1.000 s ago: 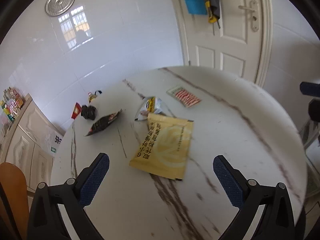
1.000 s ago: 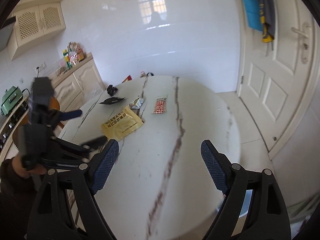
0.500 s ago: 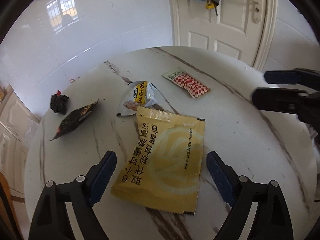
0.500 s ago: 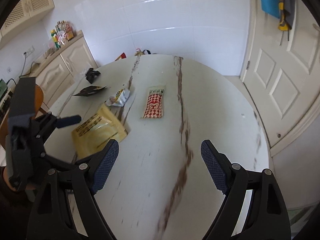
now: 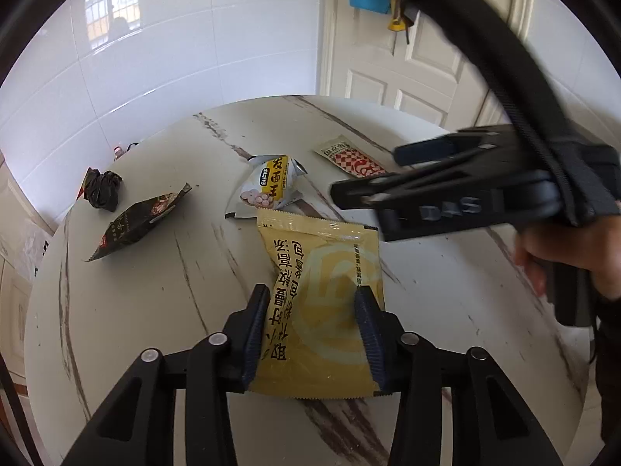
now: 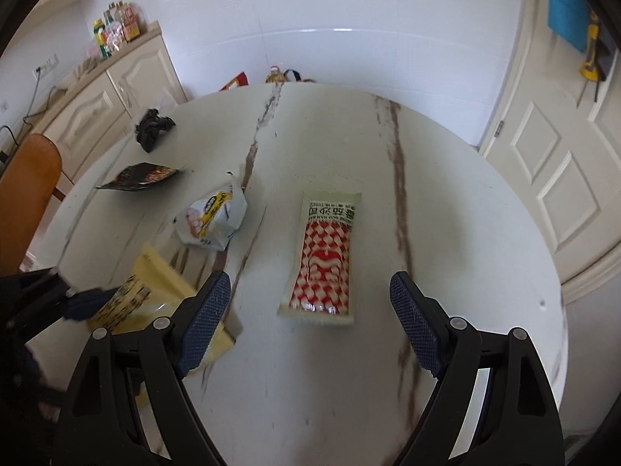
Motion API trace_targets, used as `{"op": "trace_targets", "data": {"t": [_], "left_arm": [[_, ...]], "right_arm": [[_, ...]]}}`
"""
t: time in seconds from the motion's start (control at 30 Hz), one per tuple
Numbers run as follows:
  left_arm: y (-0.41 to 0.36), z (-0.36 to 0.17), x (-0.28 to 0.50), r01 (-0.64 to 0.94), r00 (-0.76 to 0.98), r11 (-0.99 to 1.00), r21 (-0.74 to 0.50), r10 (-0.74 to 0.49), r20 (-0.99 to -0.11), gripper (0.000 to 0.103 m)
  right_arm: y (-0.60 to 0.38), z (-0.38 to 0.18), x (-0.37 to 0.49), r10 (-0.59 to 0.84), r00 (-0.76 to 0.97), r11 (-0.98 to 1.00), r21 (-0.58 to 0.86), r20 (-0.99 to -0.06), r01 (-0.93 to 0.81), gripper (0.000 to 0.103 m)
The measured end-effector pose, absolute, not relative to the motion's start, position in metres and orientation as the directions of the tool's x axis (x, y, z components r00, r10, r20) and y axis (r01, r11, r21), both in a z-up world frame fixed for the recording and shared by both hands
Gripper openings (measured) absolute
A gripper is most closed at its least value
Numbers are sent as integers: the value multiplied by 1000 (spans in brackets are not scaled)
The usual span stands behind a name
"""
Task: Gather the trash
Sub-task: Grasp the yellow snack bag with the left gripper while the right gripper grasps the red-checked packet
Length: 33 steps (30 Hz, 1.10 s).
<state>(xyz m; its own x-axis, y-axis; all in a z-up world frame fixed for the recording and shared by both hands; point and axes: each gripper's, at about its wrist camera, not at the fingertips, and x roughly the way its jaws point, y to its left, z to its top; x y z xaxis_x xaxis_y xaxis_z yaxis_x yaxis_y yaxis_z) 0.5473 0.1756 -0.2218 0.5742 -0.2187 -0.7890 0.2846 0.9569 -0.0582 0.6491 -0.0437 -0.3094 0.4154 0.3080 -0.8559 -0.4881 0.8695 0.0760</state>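
My left gripper (image 5: 312, 310) is closed on the near part of a yellow packet (image 5: 326, 272), which buckles between the pads on the round marble table (image 5: 155, 310). The packet also shows in the right wrist view (image 6: 155, 295). My right gripper (image 6: 310, 303) is open just above a red-and-white checked sachet (image 6: 324, 256); the gripper also shows in the left wrist view (image 5: 446, 190), the sachet (image 5: 349, 155) partly behind it. A white-and-yellow wrapper (image 5: 268, 186), a black wrapper (image 5: 136, 225) and a crumpled black bag (image 5: 101, 190) lie farther back.
A white door (image 6: 562, 155) stands to the right of the table. Cream cabinets (image 6: 97, 97) with bottles on top line the left wall. An orange chair back (image 6: 27, 202) stands at the table's left edge. The table rim (image 6: 543, 272) is near the right gripper.
My left gripper came down and forward and closed on the yellow packet, which now buckles. My right gripper moved forward and lower, over the red-and-white sachet, still open.
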Motion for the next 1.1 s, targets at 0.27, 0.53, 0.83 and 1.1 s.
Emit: {"op": "trace_targets", "data": {"t": [0.27,0.53,0.83,1.1], "left_arm": [[187,-218,544,270,559,957,-110,-249,-791,36],[194,-208,536,215,560,965,-152,-249,-790,60],[160,-210,533,232,537,971,-56,-176,-825,80],[147,-209,529,243,582,970,-2,-147,-800,50]], "right_arm": [[-38,-308,649,283,438,845,6,-853,-534,27],[-58,-304,638,337,401,829,66,-852,-556,11],[-88,-285,602,445,381,799,168,-810,-577,11],[-101,-283,596,483,371,795,219,-793,-566,11]]}}
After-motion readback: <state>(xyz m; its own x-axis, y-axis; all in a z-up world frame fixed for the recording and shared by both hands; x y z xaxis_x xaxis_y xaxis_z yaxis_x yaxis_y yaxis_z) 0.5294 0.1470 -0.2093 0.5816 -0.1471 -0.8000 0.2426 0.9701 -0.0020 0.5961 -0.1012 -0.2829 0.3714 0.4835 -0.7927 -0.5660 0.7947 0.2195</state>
